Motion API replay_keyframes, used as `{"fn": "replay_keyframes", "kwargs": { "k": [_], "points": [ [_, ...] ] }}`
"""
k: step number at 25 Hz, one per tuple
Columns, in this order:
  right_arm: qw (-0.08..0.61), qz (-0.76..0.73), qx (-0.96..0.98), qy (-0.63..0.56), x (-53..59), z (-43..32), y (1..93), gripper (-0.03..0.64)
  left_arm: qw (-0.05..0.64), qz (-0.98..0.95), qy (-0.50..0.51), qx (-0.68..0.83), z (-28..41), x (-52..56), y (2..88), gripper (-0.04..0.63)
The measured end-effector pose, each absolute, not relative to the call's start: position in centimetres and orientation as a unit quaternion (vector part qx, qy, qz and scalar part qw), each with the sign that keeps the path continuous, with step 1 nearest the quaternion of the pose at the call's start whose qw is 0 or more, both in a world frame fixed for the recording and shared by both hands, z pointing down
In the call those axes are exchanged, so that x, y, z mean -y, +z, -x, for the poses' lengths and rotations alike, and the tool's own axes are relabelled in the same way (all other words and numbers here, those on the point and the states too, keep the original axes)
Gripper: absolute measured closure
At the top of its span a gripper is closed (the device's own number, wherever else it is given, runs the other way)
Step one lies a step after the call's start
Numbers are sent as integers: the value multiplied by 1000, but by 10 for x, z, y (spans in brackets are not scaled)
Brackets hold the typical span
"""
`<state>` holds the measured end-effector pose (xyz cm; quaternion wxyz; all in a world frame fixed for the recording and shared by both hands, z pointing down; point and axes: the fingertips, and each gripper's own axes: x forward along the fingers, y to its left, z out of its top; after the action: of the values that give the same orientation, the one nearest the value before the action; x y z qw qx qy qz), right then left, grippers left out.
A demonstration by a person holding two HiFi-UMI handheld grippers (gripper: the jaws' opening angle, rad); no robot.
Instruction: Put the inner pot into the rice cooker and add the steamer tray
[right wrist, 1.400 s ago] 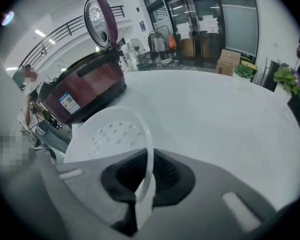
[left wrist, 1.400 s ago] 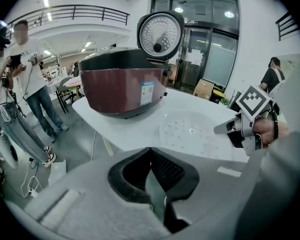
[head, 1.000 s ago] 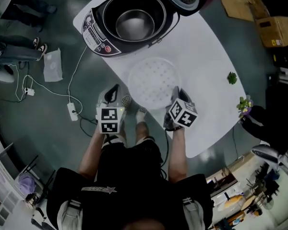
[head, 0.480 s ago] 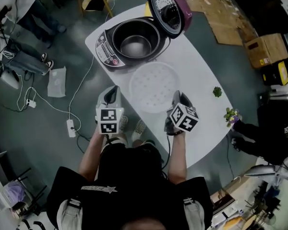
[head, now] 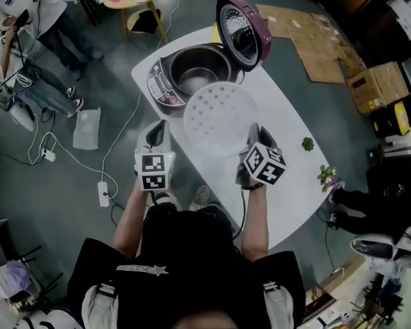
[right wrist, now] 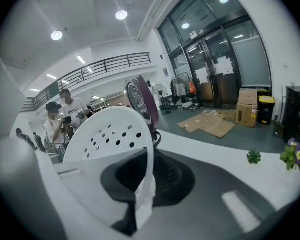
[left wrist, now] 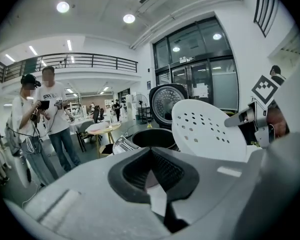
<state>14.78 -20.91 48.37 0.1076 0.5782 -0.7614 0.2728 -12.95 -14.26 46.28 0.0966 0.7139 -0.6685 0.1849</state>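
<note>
Jaws of the left gripper (head: 159, 126) were closed tight on the near rim of the steamer tray (head: 220, 118). The right gripper (head: 253, 130) pinched the rim at the opposite side, a thin white edge showing between its pads. Round, with no long axis, the tray hung clear of the worktop (head: 291, 163), tilted, its far rim higher than the gripped part. Beyond the jaws its far edge hid part of the rice cooker (head: 161, 88), which held the inner pot (head: 200, 70) beneath an upright lid (head: 243, 27).
</note>
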Motion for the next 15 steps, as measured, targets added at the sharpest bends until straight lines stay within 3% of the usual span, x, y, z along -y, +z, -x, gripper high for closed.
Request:
{"fn": "replay_keyframes", "kwargs": {
  "k": [15],
  "points": [
    [77, -623, 734, 259, 286, -81, 458, 595, 61, -754, 168, 632, 205, 251, 435, 584]
  ]
}}
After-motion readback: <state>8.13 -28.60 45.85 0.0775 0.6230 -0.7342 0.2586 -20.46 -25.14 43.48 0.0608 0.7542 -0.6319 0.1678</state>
